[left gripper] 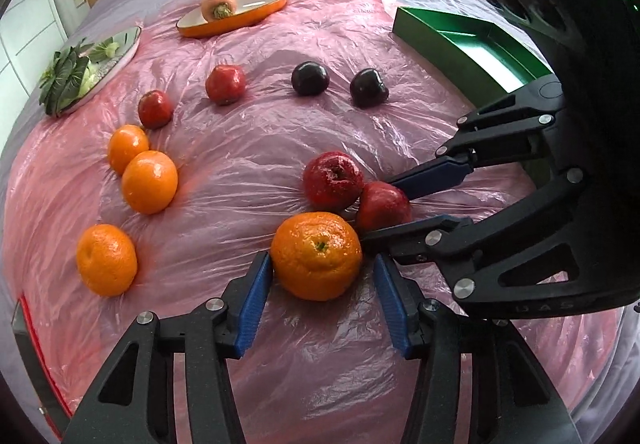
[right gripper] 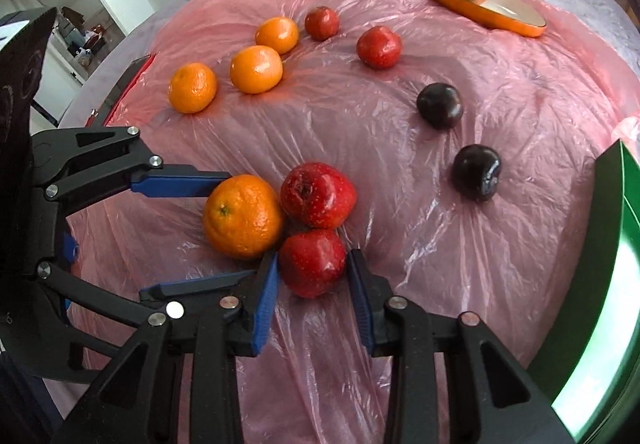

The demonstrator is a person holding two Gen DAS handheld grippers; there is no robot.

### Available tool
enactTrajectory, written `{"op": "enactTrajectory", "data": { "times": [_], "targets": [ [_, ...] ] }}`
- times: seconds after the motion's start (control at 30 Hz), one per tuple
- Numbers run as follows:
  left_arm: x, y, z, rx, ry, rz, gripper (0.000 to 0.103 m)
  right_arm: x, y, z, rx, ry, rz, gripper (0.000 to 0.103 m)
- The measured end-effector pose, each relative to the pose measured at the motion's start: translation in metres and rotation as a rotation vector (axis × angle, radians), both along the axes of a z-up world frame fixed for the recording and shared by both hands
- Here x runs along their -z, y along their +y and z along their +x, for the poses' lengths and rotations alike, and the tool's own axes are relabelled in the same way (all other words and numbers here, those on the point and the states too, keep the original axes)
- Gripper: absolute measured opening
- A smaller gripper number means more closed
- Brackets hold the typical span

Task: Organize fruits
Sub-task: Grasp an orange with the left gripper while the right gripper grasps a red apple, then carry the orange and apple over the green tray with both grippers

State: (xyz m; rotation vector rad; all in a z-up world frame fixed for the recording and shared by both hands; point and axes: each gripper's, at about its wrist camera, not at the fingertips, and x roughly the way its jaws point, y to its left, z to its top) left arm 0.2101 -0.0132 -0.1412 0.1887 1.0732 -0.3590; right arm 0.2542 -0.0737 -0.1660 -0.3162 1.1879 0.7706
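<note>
Fruit lies on a pink plastic sheet (left gripper: 240, 147). My left gripper (left gripper: 320, 272) is open, its blue fingers either side of a large orange (left gripper: 316, 256); the same orange shows in the right wrist view (right gripper: 242, 215). My right gripper (right gripper: 314, 272) is open around a red apple (right gripper: 312, 262), which also shows in the left wrist view (left gripper: 382, 205). A second red apple (left gripper: 332, 179) touches both. Three more oranges (left gripper: 150, 181) lie at left, two small red apples (left gripper: 225, 83) and two dark plums (left gripper: 310, 78) farther back.
A green tray (left gripper: 472, 39) stands at the right. An orange oval dish (left gripper: 232, 13) holds a carrot (left gripper: 218, 1). A plate with leafy greens (left gripper: 80, 71) sits far left. A red-edged box (left gripper: 36, 356) lies at the sheet's left edge.
</note>
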Motion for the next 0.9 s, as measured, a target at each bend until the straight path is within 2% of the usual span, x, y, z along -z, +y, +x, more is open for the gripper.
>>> {"op": "enactTrajectory", "data": {
  "times": [0.07, 0.17, 0.5, 0.9],
  "targets": [
    [0.003, 0.000, 0.001, 0.004, -0.004, 0.017, 0.040, 0.002, -0.001, 0.002, 0.003, 0.013, 0.009, 0.051],
    [0.003, 0.003, 0.003, 0.004, -0.001, -0.004, 0.039, 0.001, -0.004, 0.000, 0.010, 0.013, 0.023, 0.051],
    [-0.009, 0.006, -0.006, -0.033, -0.023, -0.037, 0.038, -0.015, -0.016, -0.012, 0.054, -0.012, 0.069, 0.050],
    [-0.036, 0.009, -0.047, -0.093, -0.046, -0.076, 0.038, -0.054, -0.036, -0.052, 0.113, -0.065, 0.104, 0.051]
  ]
}}
